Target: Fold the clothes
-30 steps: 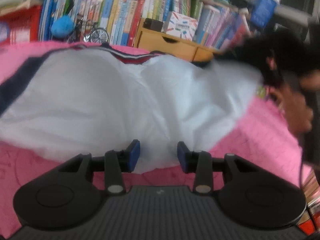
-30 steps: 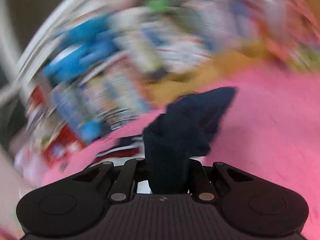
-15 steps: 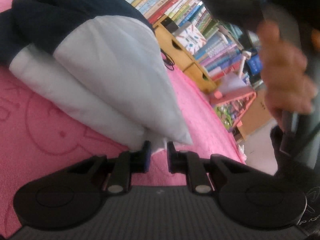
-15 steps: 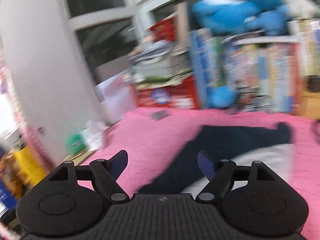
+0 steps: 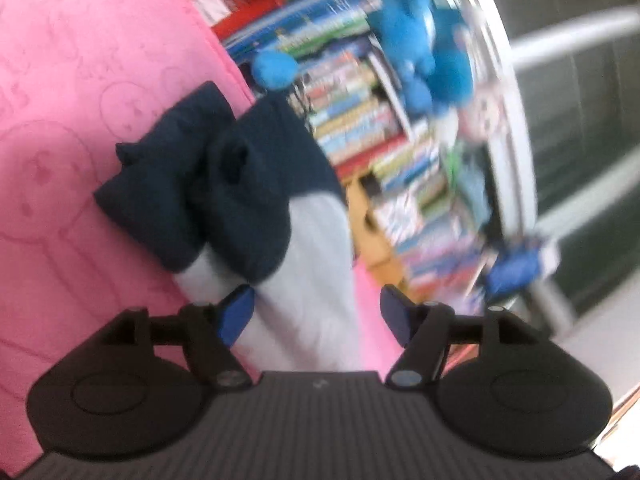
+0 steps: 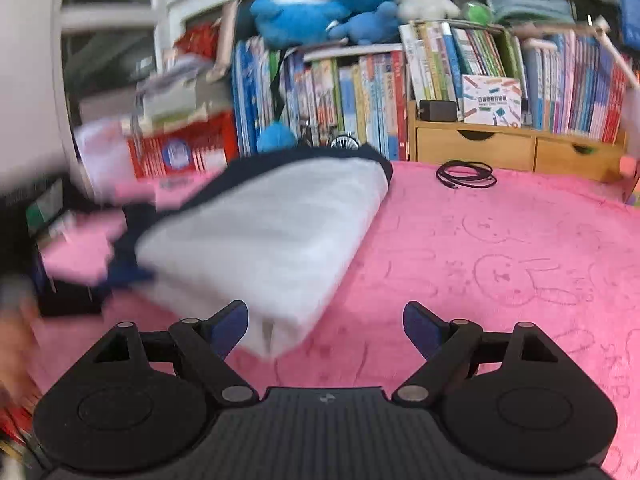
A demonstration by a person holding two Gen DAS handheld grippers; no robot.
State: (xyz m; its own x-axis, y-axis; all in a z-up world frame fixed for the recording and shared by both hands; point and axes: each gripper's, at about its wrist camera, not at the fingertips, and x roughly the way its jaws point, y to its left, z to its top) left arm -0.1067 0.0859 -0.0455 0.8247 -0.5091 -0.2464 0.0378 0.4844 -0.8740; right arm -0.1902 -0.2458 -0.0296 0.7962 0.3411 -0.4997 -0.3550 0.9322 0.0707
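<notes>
A white garment with navy sleeves (image 6: 272, 232) lies folded on the pink blanket (image 6: 500, 248). In the left wrist view the garment (image 5: 308, 264) runs away from the camera, its navy sleeves bunched at the far end. My left gripper (image 5: 316, 312) is open, its jaws either side of the white end, holding nothing. My right gripper (image 6: 326, 328) is open and empty, just in front of the folded garment's near corner.
A bookshelf (image 6: 400, 92) with plush toys (image 6: 320, 4) on top and a wooden drawer unit (image 6: 516, 148) line the far edge. A coiled black cable (image 6: 466, 174) lies on the blanket. Boxes and clutter (image 6: 172, 136) stand at the left.
My left gripper has opened, let go of the white cloth and swung round. My right gripper, open since half a second ago, has turned towards the folded garment.
</notes>
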